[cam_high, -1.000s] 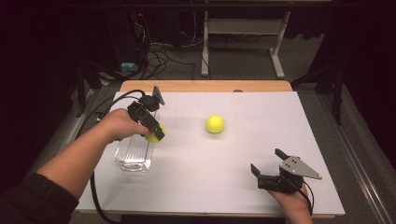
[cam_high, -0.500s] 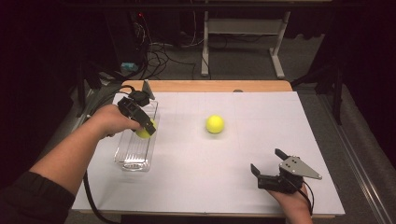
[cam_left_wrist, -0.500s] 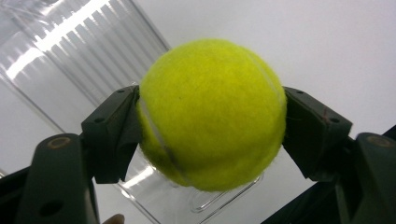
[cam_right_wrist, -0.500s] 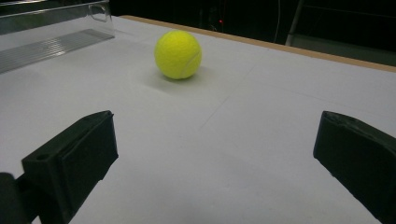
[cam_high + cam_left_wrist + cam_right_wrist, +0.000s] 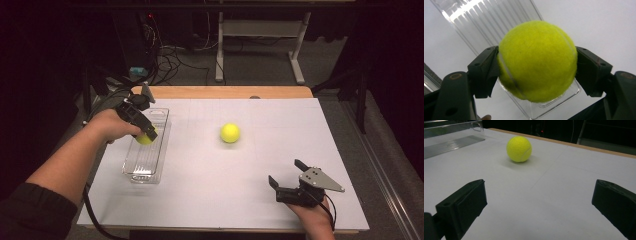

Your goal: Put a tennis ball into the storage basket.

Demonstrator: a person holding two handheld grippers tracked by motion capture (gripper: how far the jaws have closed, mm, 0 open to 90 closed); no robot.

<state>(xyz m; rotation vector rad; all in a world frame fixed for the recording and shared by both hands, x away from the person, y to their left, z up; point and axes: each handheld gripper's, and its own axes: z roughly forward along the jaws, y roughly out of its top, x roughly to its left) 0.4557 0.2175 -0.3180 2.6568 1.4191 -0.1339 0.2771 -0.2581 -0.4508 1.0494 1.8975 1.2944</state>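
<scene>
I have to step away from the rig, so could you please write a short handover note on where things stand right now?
Left gripper: shut on a tennis ball, held over the clear tray at the table's left.
Right gripper: open, holding nothing, at the near right of the table.
Second tennis ball: lying loose mid-table, apart from the tray.
Done: first ball picked up and brought to the tray.
Left: probably release it into the tray, then fetch the second ball.
</scene>
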